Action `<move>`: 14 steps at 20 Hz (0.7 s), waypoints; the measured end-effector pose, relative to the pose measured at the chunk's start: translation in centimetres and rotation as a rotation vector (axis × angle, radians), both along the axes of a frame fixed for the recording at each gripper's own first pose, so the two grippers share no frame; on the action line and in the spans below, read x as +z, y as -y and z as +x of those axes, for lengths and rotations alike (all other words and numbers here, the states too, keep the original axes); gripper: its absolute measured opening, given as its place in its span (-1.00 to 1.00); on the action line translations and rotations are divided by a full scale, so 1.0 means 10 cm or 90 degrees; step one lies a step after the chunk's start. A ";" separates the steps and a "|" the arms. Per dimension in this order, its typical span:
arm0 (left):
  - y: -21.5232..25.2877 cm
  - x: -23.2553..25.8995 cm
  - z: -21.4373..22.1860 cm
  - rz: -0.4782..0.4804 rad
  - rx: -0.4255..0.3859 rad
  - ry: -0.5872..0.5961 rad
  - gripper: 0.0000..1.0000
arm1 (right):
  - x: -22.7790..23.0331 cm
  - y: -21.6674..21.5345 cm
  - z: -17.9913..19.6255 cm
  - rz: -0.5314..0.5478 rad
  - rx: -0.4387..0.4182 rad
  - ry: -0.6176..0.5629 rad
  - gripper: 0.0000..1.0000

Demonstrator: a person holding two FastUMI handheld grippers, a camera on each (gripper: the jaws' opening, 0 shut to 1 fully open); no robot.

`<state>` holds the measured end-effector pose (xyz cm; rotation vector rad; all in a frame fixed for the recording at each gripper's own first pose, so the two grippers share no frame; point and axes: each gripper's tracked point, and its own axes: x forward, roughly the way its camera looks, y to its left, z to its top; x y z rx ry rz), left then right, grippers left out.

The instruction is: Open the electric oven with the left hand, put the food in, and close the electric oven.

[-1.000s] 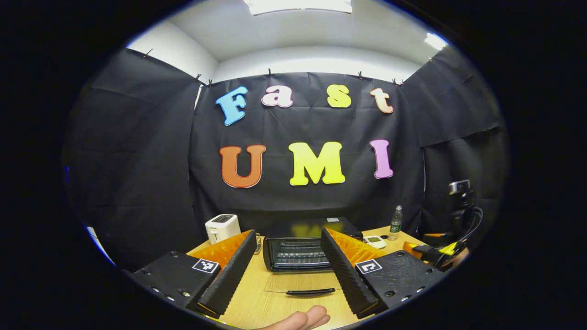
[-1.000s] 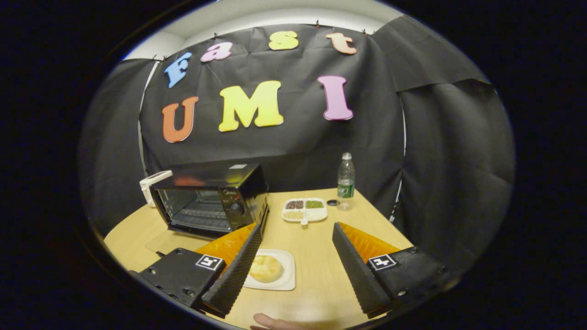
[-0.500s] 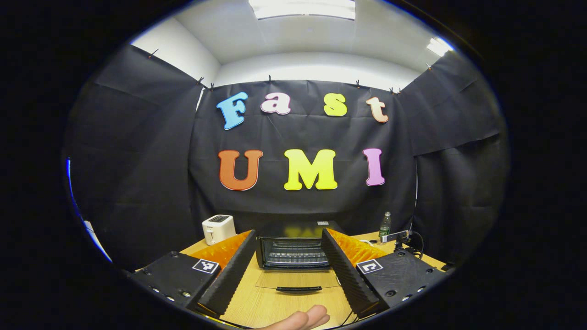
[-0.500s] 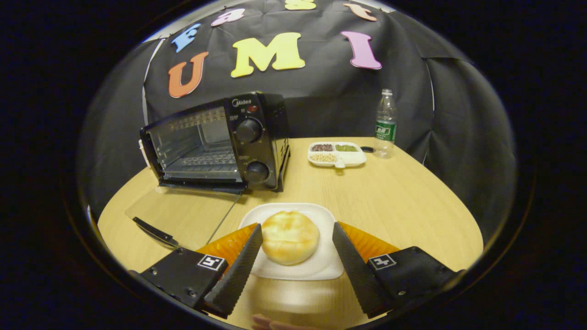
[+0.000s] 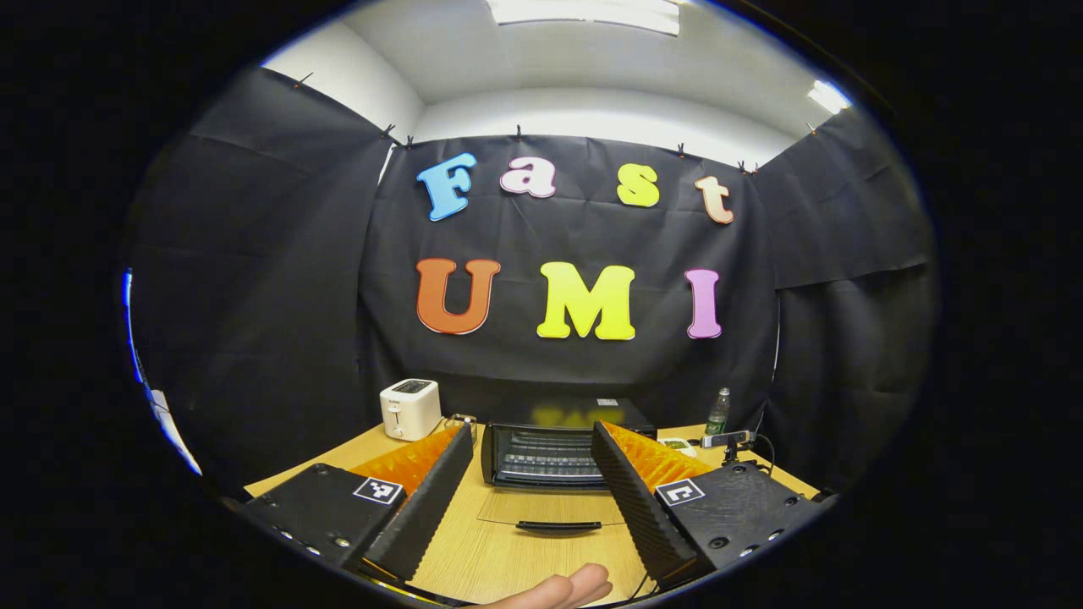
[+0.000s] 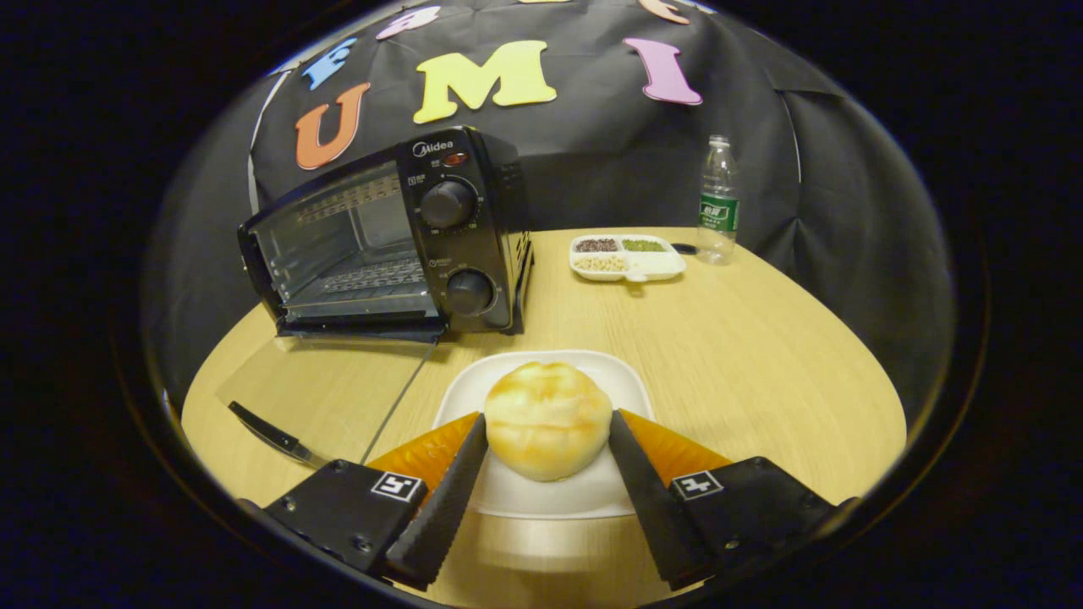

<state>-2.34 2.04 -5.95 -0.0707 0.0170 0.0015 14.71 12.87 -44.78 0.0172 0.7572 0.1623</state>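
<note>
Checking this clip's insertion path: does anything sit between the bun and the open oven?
Nothing visible does. The bun sits on its white plate, flanked by the right hand-held gripper; bare tabletop leads to the oven, whose glass door lies open flat.

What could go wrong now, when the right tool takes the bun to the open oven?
The right tool straddles the bun, which looks soft, so a hard squeeze may crush it. The oven has its glass door lying flat on the table; a low path may hit it. The plate might slide.
</note>
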 end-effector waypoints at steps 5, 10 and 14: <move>-0.01 -0.03 0.02 0.006 -0.006 -0.001 0.86 | 0.12 -0.05 -0.04 0.048 -0.001 0.007 0.56; -0.12 -0.07 0.04 0.008 -0.002 -0.003 0.86 | 0.55 -0.35 -0.12 0.132 0.007 0.036 0.60; -0.26 -0.11 0.09 0.010 0.009 -0.013 0.86 | 0.81 -0.75 -0.15 0.213 0.016 0.038 0.55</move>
